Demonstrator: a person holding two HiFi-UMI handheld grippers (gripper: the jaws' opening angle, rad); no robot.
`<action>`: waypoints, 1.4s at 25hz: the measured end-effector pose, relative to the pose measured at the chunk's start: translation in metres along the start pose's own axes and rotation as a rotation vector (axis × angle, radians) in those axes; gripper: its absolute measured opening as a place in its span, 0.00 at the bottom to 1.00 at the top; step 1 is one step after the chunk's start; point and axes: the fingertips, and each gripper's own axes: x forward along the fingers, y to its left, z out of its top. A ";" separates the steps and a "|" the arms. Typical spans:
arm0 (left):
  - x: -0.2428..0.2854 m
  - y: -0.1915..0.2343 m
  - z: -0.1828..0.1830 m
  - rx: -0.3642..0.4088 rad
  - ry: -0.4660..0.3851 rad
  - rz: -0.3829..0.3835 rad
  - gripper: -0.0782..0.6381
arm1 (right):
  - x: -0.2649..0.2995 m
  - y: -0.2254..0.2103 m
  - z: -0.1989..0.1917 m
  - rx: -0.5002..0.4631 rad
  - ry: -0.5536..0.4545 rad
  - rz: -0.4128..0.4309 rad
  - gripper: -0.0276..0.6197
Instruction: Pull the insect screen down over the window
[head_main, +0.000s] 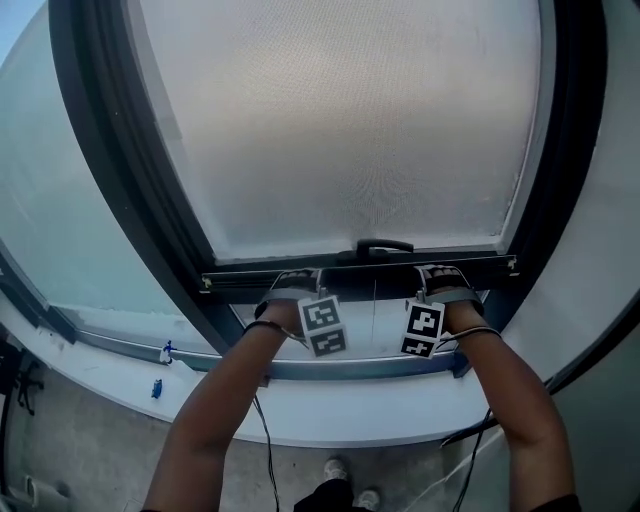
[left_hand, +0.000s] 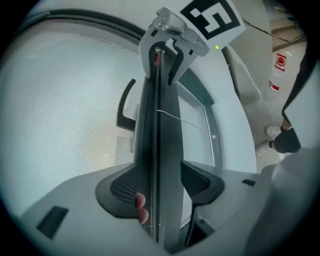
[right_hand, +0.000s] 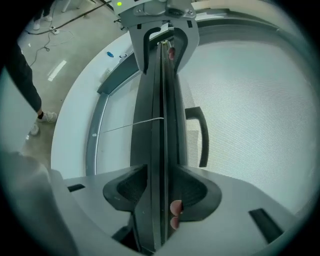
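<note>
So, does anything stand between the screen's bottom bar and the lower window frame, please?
Nothing visible does; only a thin cord crosses the gap between the bottom bar and the lower frame.

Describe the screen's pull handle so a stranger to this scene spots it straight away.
Start at the big pale mesh insect screen filling the dark window frame, and drop to the dark bottom bar along its lower edge. The handle is the small black loop standing on that bar near its middle, the only part that sticks out.

room below screen bar (head_main: 370, 270), handle (head_main: 385, 246) jutting above
</note>
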 end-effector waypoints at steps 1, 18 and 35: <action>-0.006 0.005 0.001 -0.012 -0.008 0.011 0.46 | -0.005 -0.005 0.000 0.007 -0.010 -0.019 0.33; -0.139 0.058 0.051 -0.412 -0.322 0.250 0.26 | -0.163 -0.108 0.004 0.467 -0.328 -0.460 0.09; -0.250 0.036 0.037 -1.057 -0.616 0.427 0.11 | -0.268 -0.072 0.017 1.240 -0.522 -0.401 0.05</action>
